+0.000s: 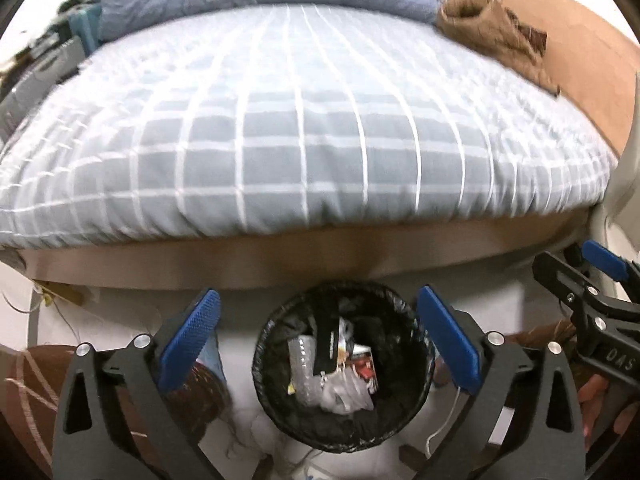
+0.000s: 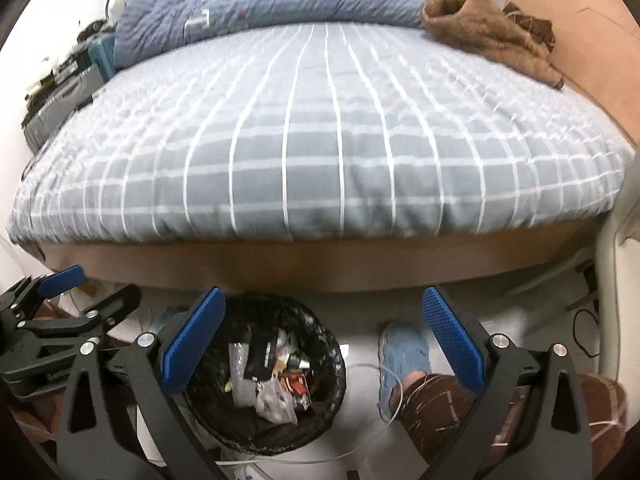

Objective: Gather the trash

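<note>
The left gripper (image 1: pixel 320 336) hangs over the bin (image 1: pixel 343 368), its blue pads (image 1: pixel 191 336) spread wide and nothing between them. In the left wrist view the bin sits on the pale floor (image 1: pixel 472 304) right between the two fingers, near the foot of the bed (image 1: pixel 304 128). It has a black liner and holds trash (image 1: pixel 334 372): crumpled clear plastic, a dark wrapper, white paper and a red packet.

The right gripper (image 2: pixel 324 340) is also released, jaws wide apart and empty. In the right wrist view the bin (image 2: pixel 264 380) lies at its left finger, partly behind the left pad (image 2: pixel 194 344). To the right of the bin a foot in a blue slipper (image 2: pixel 404 356) stands on the floor, with a brown patterned trouser leg (image 2: pixel 436 412) above it. A thin white cable (image 2: pixel 384 372) runs across the floor between bin and slipper.

Each gripper shows in the other's view: the right gripper (image 1: pixel 592 280) at the right edge, the left gripper (image 2: pixel 60 300) at the far left. They are near one another but apart.

The bed carries a grey-blue checked cover with white lines. At its far end lie a blue quilt (image 2: pixel 248 8) and a brown furry cloth (image 2: pixel 484 28) to the right. A wooden frame (image 2: pixel 320 264) runs under the cover's near edge. Dark boxes (image 2: pixel 60 96) stand left of the bed.
</note>
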A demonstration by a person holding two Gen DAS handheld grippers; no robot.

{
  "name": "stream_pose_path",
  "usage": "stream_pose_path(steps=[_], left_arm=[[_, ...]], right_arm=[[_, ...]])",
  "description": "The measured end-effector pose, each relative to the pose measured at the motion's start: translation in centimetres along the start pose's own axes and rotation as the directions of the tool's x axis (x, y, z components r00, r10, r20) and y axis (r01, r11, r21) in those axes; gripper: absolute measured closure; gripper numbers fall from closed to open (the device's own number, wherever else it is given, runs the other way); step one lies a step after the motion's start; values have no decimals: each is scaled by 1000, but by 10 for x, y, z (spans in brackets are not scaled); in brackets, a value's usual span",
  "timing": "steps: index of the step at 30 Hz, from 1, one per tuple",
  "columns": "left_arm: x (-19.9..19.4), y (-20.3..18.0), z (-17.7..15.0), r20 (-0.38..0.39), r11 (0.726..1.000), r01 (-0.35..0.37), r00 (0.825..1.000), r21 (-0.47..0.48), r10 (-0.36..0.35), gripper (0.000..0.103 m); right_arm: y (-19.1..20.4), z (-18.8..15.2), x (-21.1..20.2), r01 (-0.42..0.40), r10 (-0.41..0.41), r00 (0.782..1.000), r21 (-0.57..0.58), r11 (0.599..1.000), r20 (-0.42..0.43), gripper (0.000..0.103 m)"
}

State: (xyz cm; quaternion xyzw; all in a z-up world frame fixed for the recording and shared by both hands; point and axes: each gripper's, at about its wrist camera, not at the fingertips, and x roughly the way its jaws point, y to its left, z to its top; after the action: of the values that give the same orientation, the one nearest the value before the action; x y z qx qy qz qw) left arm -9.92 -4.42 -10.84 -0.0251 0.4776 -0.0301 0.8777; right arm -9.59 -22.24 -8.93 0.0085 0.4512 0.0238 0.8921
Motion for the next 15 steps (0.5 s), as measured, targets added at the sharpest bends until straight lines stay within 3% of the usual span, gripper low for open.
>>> stream_pose_path(steps=[7,15], left_arm=[[-68,12,16,103,1000,4,995,-22,-1,6],[-131,20,9,178,999,-5,984,-44,13,6]], right_arm=[[20,19,-55,-1,6,994,-43,999,109,8],[40,24,-115,-10,24,982,-74,997,188,8]])
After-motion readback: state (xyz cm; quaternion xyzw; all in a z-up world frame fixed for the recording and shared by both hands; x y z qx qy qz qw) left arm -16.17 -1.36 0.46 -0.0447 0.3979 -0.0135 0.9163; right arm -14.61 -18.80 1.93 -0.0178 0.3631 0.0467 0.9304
